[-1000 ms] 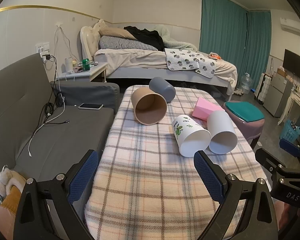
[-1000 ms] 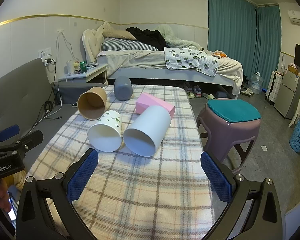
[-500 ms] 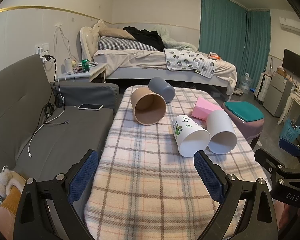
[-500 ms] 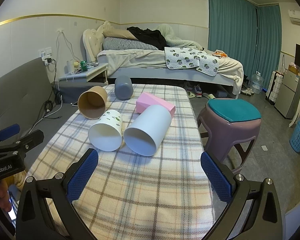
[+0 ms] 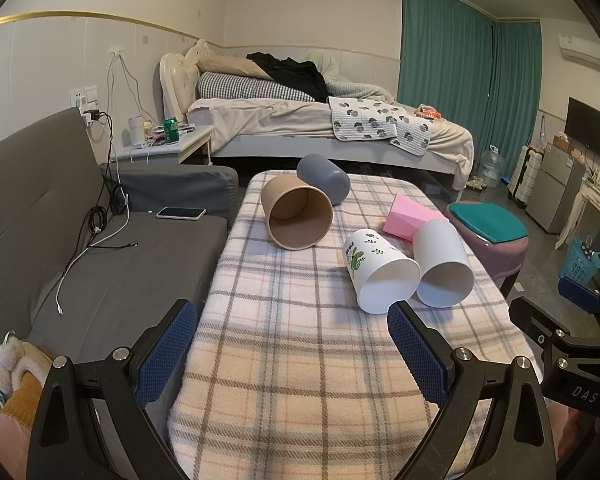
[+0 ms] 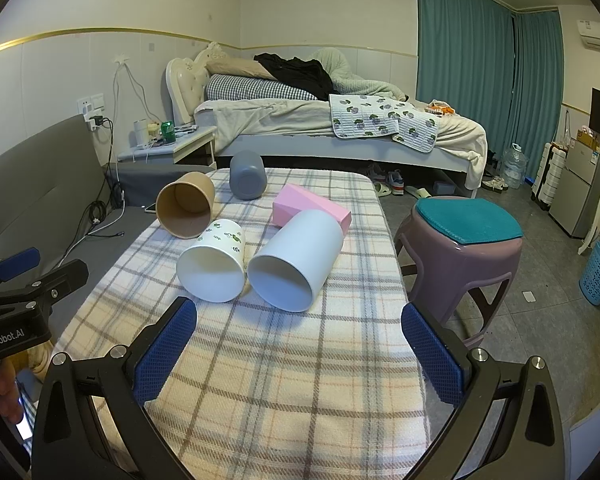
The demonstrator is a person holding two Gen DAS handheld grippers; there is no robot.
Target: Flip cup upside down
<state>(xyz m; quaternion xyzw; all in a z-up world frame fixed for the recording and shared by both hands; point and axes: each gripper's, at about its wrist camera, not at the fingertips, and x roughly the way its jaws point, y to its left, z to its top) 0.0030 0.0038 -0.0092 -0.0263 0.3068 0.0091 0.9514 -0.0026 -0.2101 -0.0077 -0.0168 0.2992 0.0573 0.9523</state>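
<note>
Plaid-cloth table (image 6: 284,380) as landmark: no cup flipped yet, all on their sides, task judged unstarted. Count: four round cups, namely brown paper cup (image 5: 298,218) and grey plastic cup (image 5: 324,178) at far end, leaf-printed white cup (image 6: 214,262) and plain white cup (image 6: 296,260) at centre; one pink faceted cup (image 6: 310,208) behind. Left gripper (image 5: 292,352) and right gripper (image 6: 298,354) over near edge, jaws spread wide, empty.

Pale walls with a gold trim line (image 5: 100,20) fill the upper left of the frame, teal curtains (image 5: 460,76) hang at upper right, an unmade bed (image 5: 300,120) spans the middle, a grey sofa (image 5: 60,208) sits at left, and grey floor tiles (image 6: 540,248) show at right.
</note>
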